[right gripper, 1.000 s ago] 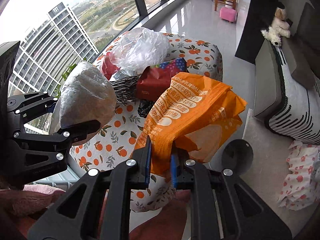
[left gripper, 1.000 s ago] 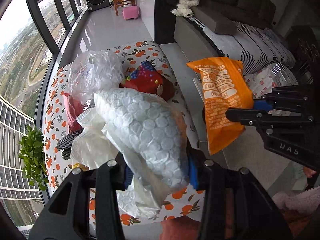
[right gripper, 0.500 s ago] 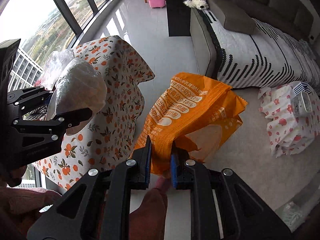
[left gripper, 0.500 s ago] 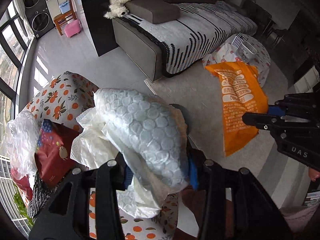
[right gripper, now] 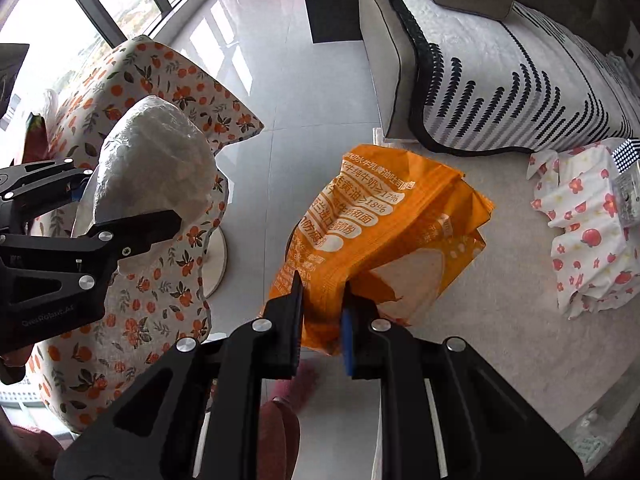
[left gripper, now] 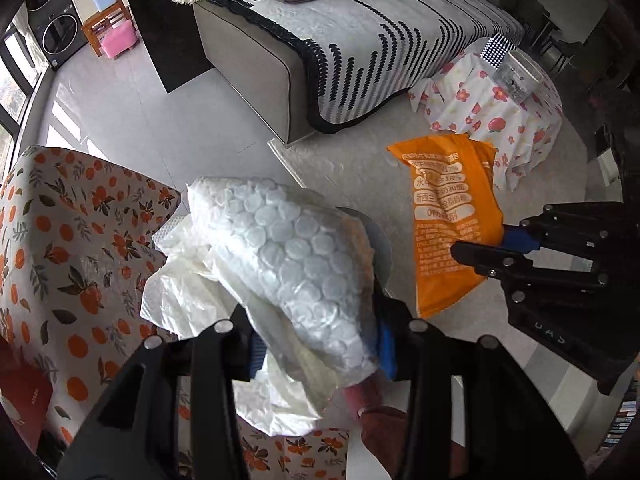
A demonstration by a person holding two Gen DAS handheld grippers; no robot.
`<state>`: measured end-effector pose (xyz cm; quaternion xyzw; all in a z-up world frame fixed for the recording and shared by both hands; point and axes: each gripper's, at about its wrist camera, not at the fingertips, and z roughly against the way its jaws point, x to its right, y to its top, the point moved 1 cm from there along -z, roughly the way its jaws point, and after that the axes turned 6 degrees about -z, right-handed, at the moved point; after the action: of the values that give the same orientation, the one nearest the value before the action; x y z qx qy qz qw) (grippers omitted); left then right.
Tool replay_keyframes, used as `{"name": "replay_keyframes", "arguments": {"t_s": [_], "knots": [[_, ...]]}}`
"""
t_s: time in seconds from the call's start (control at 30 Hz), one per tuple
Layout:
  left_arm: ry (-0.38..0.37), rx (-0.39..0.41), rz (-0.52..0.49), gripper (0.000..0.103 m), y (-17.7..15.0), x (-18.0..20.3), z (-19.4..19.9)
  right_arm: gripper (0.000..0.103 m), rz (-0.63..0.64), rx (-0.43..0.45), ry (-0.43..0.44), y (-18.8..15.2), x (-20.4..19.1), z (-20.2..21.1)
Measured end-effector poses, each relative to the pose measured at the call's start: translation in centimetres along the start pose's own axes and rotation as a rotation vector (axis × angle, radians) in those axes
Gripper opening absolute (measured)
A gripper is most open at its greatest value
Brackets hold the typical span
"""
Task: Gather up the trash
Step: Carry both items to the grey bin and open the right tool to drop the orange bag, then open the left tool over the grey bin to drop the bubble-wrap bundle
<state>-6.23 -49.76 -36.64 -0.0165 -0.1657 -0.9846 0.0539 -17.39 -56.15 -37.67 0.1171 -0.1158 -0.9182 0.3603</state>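
Note:
My left gripper [left gripper: 320,344] is shut on a wad of white bubble wrap [left gripper: 296,256] with crumpled white plastic hanging beside it. The same wad [right gripper: 156,164] and the left gripper [right gripper: 128,208] show at the left of the right wrist view. An orange snack bag [right gripper: 384,240] with white print is pinched at its lower edge by my right gripper [right gripper: 322,320], which is shut on it. That bag [left gripper: 452,216] hangs at the right of the left wrist view, with the right gripper [left gripper: 492,248] holding it. Both grippers point steeply down over the floor.
A table under an orange-fruit cloth [left gripper: 72,248] stands at the left, a red packet [left gripper: 24,396] on it. A sofa with a striped throw [left gripper: 360,40] lies ahead. A low stool under a flowered cloth [left gripper: 500,120] stands at the right. A person's pink slipper [right gripper: 296,384] is below.
Both grippers have swung away from the fruit-cloth table and dropped lower over the floor, each carrying its load. The table has slid to the left; the sofa and rug have come into view.

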Motion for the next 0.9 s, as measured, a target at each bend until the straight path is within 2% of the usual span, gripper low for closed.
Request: {"name": "replay_keyframes", "arguments": {"t_s": [0.23,0.33,0.4,0.5,0.53,0.73,0.83,0.9], "knots": [[0.008,-0.079,0.012,0.043,-1.0,-0.2,-9.5,0.016,-0.014,-0.037,0.031,-0.4,1.7,-10.8],[0.017,-0.117,0.030,0.043,-2.0,-0.4,-12.3,0.022,-0.002,-0.071,0.040,-0.7,2.3,-14.7],[0.015,-0.136,0.041,0.043,-2.4,-0.7,-13.6,0.037,0.006,-0.086,0.034,-0.8,2.6,-16.5],[0.020,-0.149,0.031,0.043,-2.6,-0.4,-15.0,0.051,0.006,-0.078,0.027,-0.9,3.0,-17.5],[0.022,-0.150,0.024,0.043,-2.6,-0.3,-15.4,0.052,0.001,-0.074,0.027,-0.9,3.3,-17.5],[0.011,-0.149,-0.027,0.044,-1.6,1.4,-17.2,0.053,-0.039,-0.065,0.004,-1.8,5.9,-16.4],[-0.003,-0.131,-0.048,0.047,-0.7,2.4,-18.2,0.054,-0.064,-0.062,-0.018,-2.6,7.3,-15.3],[-0.025,-0.123,-0.050,0.053,0.0,3.0,-19.1,0.054,-0.088,-0.059,-0.029,-3.3,8.3,-14.5]]}}
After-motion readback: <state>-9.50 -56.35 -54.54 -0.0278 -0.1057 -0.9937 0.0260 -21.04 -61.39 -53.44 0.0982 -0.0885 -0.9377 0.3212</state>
